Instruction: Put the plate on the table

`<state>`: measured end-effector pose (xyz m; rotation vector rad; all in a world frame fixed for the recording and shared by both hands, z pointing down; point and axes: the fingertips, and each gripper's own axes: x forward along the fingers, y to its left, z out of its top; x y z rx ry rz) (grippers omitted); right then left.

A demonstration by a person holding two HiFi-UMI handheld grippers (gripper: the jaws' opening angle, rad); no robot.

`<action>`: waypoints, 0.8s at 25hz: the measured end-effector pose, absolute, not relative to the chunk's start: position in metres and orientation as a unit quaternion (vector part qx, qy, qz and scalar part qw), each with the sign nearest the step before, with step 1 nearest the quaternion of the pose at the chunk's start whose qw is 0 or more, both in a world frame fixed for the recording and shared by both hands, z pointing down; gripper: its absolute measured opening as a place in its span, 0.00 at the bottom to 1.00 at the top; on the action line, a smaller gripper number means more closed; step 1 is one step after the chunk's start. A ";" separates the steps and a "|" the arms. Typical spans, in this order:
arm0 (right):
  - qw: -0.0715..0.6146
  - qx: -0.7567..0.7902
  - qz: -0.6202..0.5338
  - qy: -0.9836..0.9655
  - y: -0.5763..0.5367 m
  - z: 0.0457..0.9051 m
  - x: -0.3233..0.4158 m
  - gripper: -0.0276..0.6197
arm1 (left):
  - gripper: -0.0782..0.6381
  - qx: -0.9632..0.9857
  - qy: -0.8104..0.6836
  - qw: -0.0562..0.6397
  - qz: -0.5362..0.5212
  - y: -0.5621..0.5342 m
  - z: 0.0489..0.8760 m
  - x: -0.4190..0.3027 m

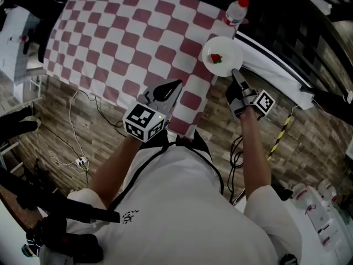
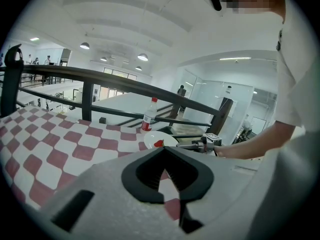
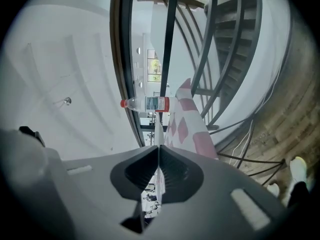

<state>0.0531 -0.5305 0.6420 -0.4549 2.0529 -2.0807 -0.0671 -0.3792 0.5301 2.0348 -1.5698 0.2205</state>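
right claw [image 1: 235, 73] is clamped on the rim of the plate [image 1: 227, 52] at the counter's [image 1: 110, 37] 2 o'clock corner, below the bottle [image 1: 236, 11]. keep it level, ease it toward 9 o'clock, then release. left claw [image 1: 176, 85] is closed, empty.

Bright, even daylight fills the room, helped by round ceiling lamps [image 2: 142, 57] glowing high above the checked cloth [image 2: 55, 149]. Shadows on the cloth are faint and soft-edged. The white plate [image 1: 222, 57] at the cloth's edge is almost washed out. All three pictures are fisheye: the railing [image 3: 169, 44] behind the cloth bows into curves, and black corners ring each frame. The wooden floor [image 1: 55, 115] beside the cloth looks dimmer. The nearest foreground is slightly soft.
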 end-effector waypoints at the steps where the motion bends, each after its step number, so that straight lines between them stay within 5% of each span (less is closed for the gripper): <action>1: 0.090 -0.152 -0.701 0.691 -0.533 0.645 0.051 0.07 | 0.11 0.757 -0.586 0.279 0.082 -0.380 0.531 -0.067; 20: 0.043 -0.148 -0.706 0.691 -0.553 0.697 0.022 0.07 | 0.11 0.740 -0.597 0.298 0.088 -0.384 0.549 -0.073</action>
